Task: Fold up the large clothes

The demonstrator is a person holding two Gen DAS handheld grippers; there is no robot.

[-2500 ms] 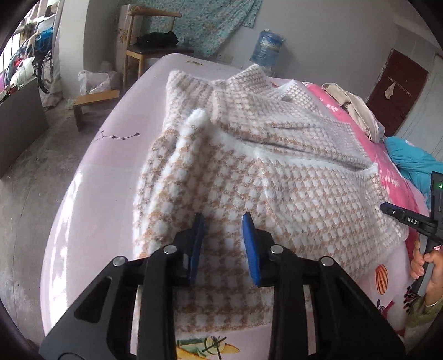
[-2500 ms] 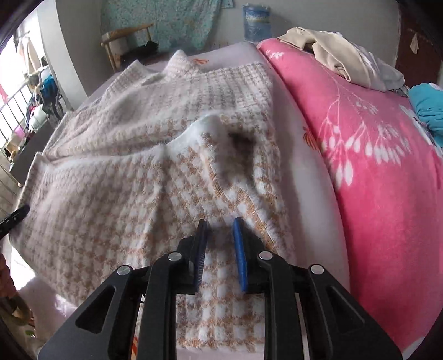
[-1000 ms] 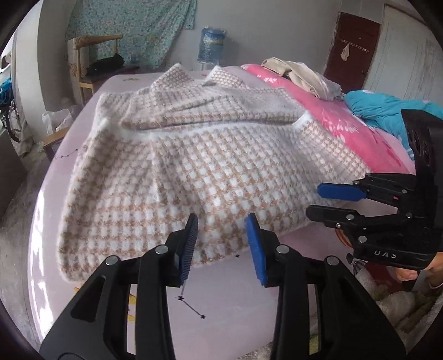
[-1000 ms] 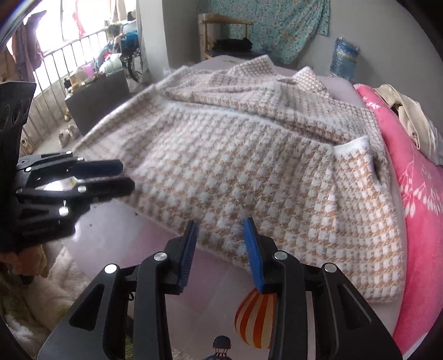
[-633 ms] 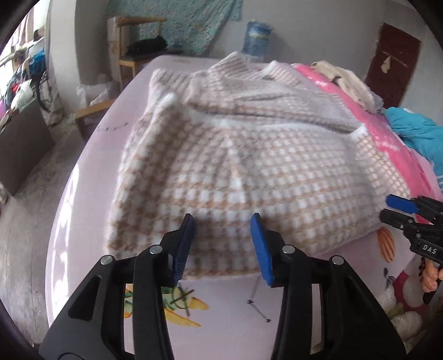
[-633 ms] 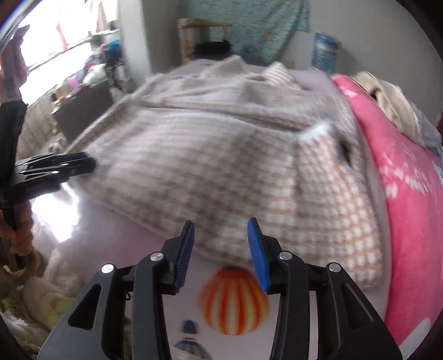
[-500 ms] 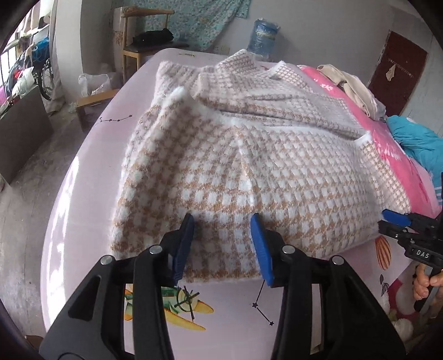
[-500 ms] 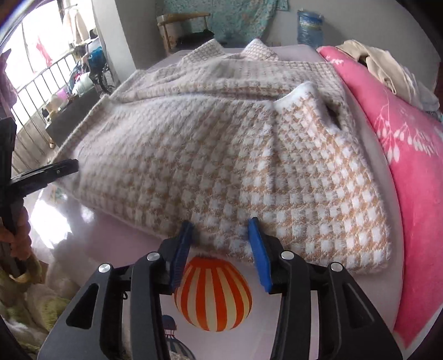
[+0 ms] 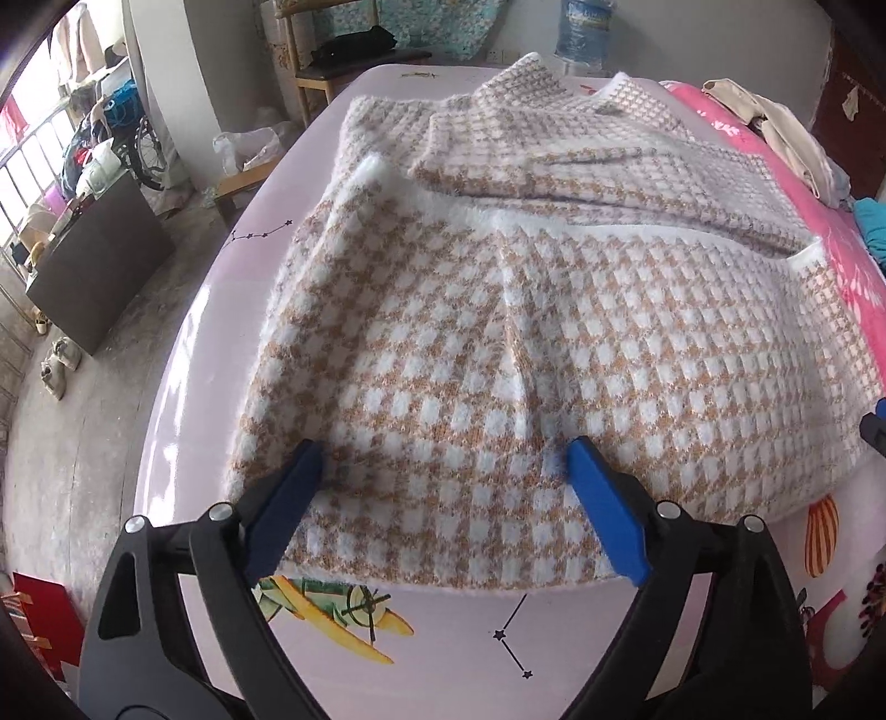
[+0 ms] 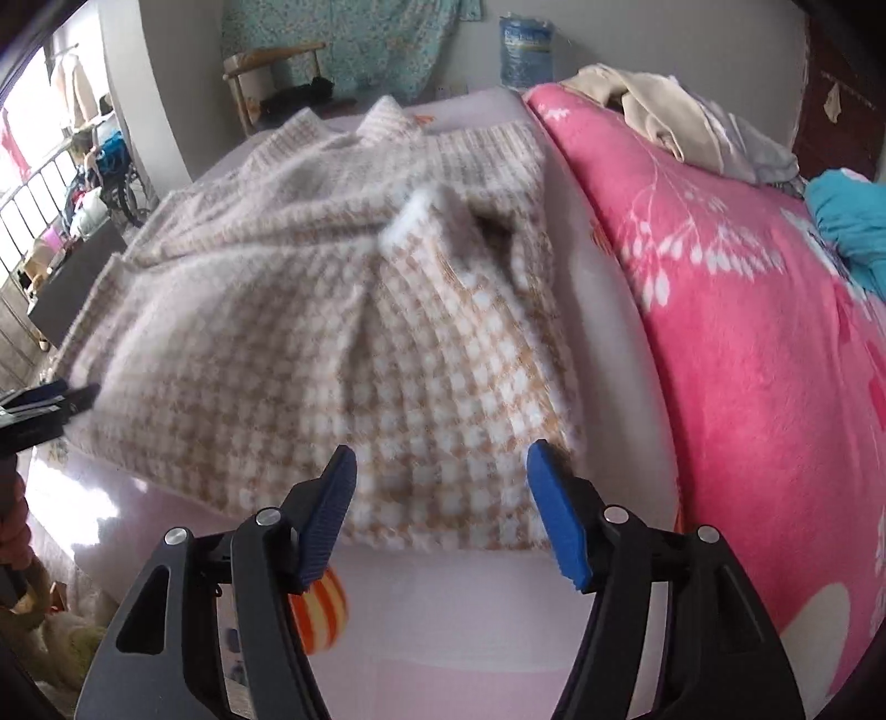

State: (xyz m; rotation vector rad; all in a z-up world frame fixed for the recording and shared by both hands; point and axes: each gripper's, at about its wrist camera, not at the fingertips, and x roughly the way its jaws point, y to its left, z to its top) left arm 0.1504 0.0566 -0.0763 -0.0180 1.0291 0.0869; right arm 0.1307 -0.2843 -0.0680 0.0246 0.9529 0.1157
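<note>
A large tan-and-white houndstooth knit sweater [image 9: 531, 310] lies spread on a pale pink printed bedsheet [image 9: 443, 637], its lower part folded up over the body. My left gripper [image 9: 443, 459] is open wide, its blue fingers straddling the near hem at the sweater's left side. My right gripper [image 10: 440, 471] is open wide over the near hem of the sweater [image 10: 343, 310] at its right side. Neither holds cloth. The left gripper's tip [image 10: 50, 407] shows at the far left of the right wrist view.
A pink floral blanket [image 10: 747, 332] lies right of the sweater, with beige clothes [image 10: 675, 122] and a teal cloth [image 10: 847, 221] on it. A wooden chair [image 9: 343, 61], a water jug [image 9: 584, 27] and a dark cabinet [image 9: 94, 266] stand beyond the bed.
Both grippers have opened much wider and moved forward onto the sweater's near hem, the left toward its left side, the right toward its right.
</note>
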